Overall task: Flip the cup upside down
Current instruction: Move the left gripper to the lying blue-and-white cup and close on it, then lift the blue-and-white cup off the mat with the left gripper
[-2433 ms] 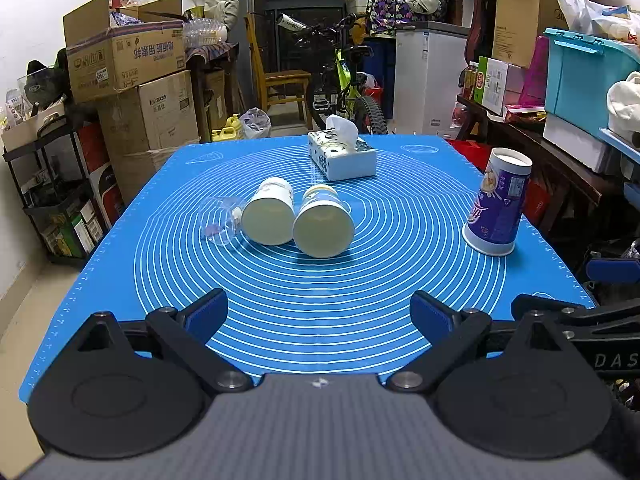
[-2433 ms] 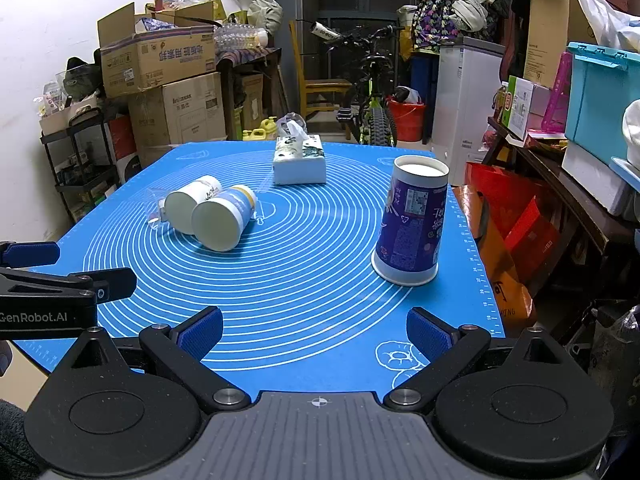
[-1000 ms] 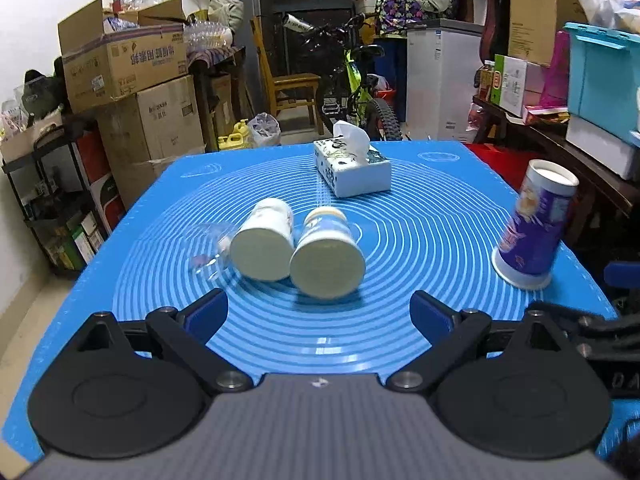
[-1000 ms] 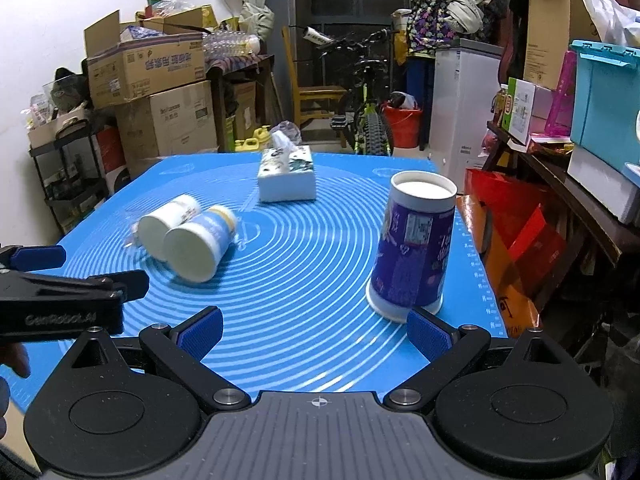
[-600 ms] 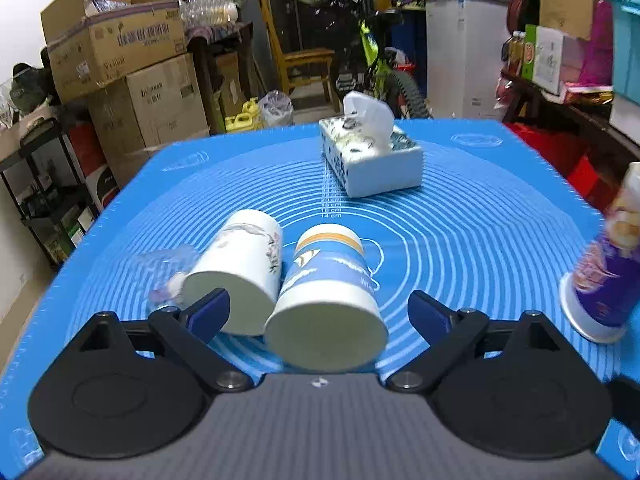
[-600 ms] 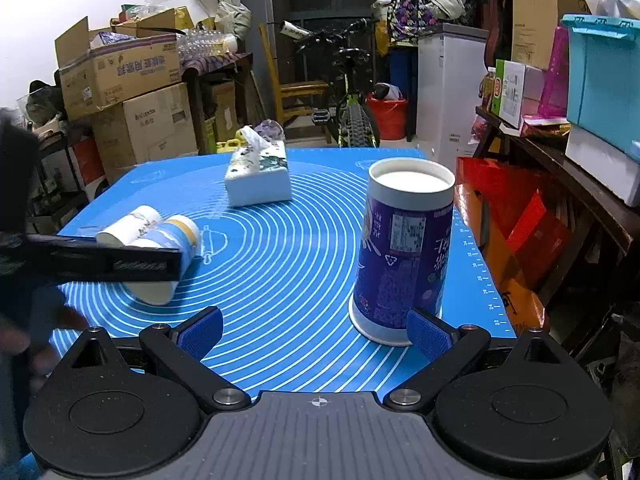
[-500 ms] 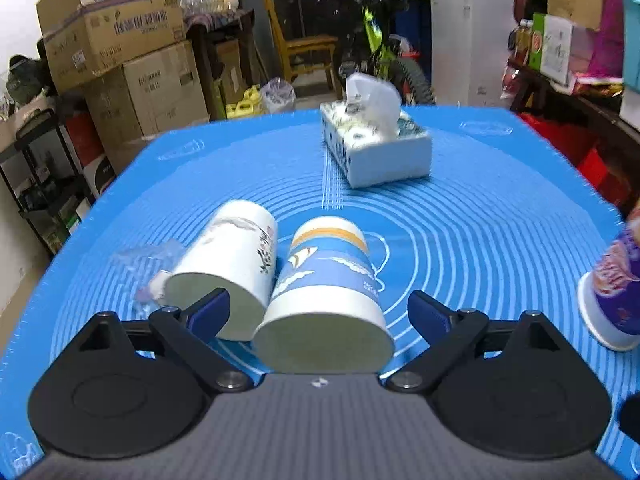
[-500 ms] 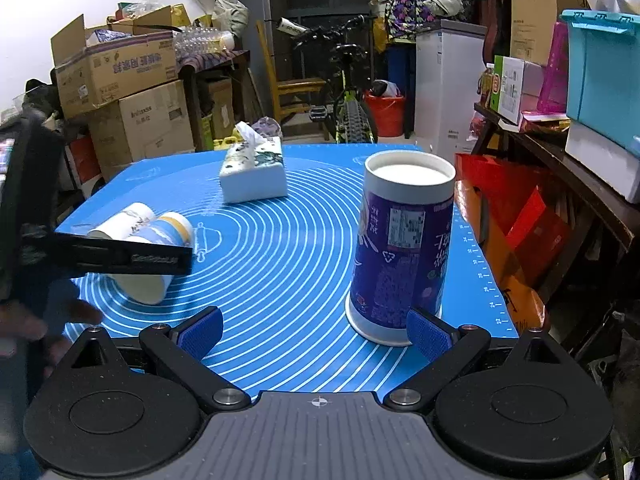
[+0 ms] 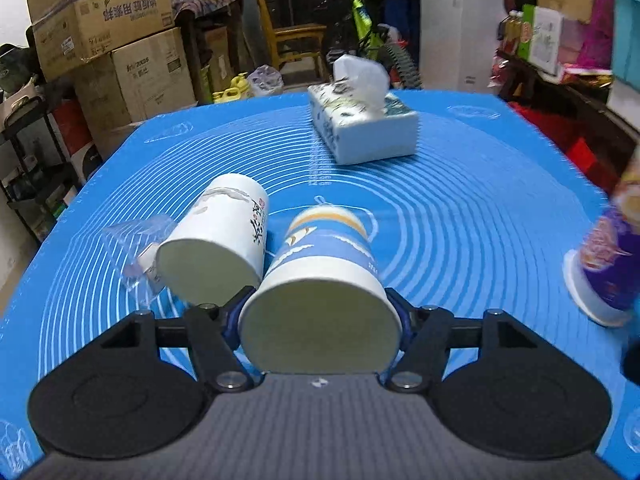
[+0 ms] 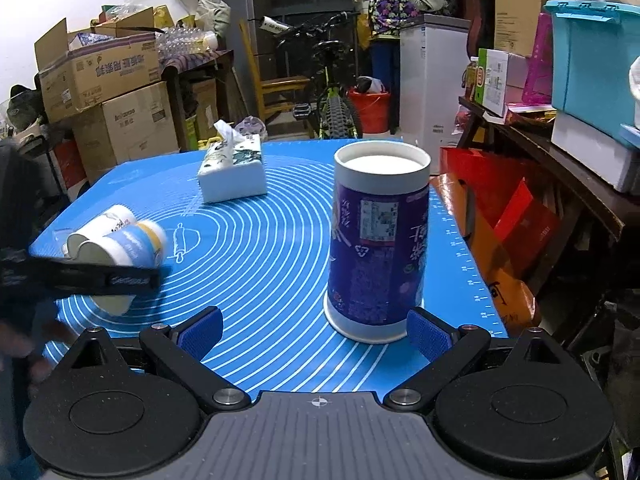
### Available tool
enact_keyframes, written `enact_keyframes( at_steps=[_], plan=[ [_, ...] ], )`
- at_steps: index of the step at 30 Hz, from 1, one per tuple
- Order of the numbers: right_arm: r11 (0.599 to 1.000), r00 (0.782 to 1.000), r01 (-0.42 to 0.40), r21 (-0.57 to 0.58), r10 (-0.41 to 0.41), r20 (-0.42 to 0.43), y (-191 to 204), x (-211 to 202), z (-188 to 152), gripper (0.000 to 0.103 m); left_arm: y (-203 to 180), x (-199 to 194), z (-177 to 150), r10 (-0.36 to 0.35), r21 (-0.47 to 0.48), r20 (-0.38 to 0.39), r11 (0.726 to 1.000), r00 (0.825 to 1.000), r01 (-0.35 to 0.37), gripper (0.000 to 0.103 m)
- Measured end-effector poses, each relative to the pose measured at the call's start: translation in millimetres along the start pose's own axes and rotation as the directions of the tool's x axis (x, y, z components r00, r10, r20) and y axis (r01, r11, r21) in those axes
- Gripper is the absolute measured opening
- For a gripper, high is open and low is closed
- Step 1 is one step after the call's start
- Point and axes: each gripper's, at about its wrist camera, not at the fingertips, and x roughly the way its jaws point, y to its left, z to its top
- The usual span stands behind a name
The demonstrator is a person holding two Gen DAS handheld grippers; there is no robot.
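On blue silicone mat (image 9: 460, 208): blue-and-white paper cup (image 9: 320, 280), lying sideways, rim end clamped by left gripper (image 9: 320, 320). Right gripper (image 10: 316, 330): jaws apart, empty. Handling advice: light squeeze, lift clear, rotate rim downward.

Matte black right claw (image 10: 316, 332) with blue ribbed pads (image 10: 199, 332), silver screws.
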Motion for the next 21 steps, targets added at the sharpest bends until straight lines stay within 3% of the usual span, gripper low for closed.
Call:
enact_keyframes(
  at_steps=[10,21],
  plan=[
    [1.000,1.000,0.018,0.019,-0.018,-0.008,-6,-25,-6,0.098,-8,-77,-37,-0.114,0.004,0.037,0.994,0.993,0.113,0.069],
    [0.999,0.999,0.034,0.001,-0.034,-0.042,-7,-34,-20,0.098,-20,-71,-68,-0.126,0.012,-0.018,0.992,0.992,0.126,0.070]
  ],
)
